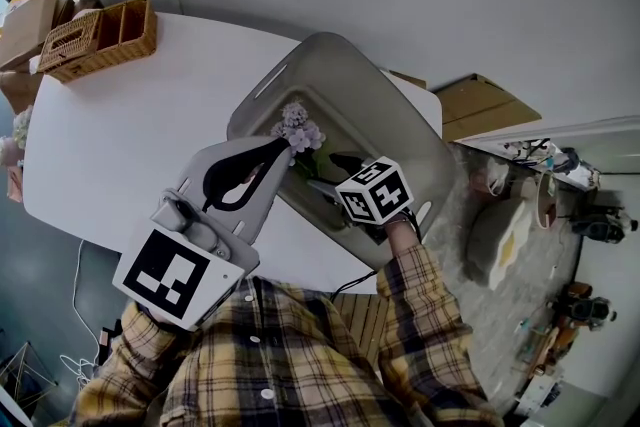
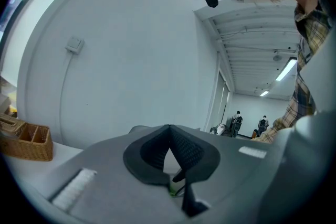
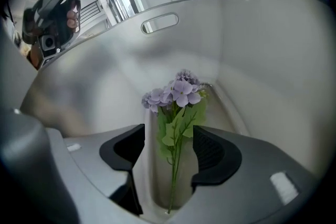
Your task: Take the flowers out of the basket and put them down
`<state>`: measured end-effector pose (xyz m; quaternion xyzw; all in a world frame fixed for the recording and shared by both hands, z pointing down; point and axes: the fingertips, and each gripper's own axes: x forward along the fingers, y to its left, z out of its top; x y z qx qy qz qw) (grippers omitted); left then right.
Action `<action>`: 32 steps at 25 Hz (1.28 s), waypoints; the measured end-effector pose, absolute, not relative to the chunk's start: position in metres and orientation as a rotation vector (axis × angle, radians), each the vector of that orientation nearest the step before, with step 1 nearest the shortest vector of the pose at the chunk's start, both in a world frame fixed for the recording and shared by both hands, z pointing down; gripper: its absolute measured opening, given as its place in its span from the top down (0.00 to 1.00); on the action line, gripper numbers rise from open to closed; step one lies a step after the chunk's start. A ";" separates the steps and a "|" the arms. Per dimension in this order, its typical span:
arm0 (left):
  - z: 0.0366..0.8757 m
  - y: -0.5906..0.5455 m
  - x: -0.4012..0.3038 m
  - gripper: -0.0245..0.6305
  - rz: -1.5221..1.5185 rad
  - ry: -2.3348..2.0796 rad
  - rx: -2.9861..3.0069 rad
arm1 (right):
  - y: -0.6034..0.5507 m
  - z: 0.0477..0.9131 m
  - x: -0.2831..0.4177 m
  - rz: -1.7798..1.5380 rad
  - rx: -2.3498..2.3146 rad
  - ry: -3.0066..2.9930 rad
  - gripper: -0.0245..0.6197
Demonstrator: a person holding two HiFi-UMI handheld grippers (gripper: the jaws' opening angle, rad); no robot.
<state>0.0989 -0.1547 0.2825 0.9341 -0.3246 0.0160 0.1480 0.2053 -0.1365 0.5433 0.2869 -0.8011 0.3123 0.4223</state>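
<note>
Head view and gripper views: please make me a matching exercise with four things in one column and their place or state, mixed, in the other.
1 flowers
2 wicker box
3 left gripper
4 right gripper

a open
b on a corner of the table
c shut
d in the grey basket

Pairs: 1-d, 2-b, 3-c, 4-a

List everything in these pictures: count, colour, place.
flowers: one sprig, purple blooms on a green stem, inside the basket
basket: one, grey, on the table
table: one, white, under the basket
wicker tray: one, brown, far left corner of the table
cardboard box: one, brown, on the floor right of the table
shirt: one, yellow plaid, bottom of the head view
left gripper: grey, jaws together, by the basket's left edge
right gripper: grey, jaws apart inside the basket, stem between them, not gripped
</note>
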 end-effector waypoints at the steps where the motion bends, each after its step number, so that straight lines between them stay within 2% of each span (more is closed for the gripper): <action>1: 0.283 -0.155 0.098 0.95 0.045 -0.934 2.687 | -0.135 0.546 0.205 0.789 0.715 -1.998 0.53; 24: 0.279 -0.152 0.097 0.95 -0.007 -0.931 2.690 | -0.112 0.601 0.221 0.900 0.681 -1.802 0.55; 32: 0.278 -0.152 0.094 0.95 -0.008 -0.935 2.687 | -0.107 0.610 0.229 0.901 0.696 -1.753 0.71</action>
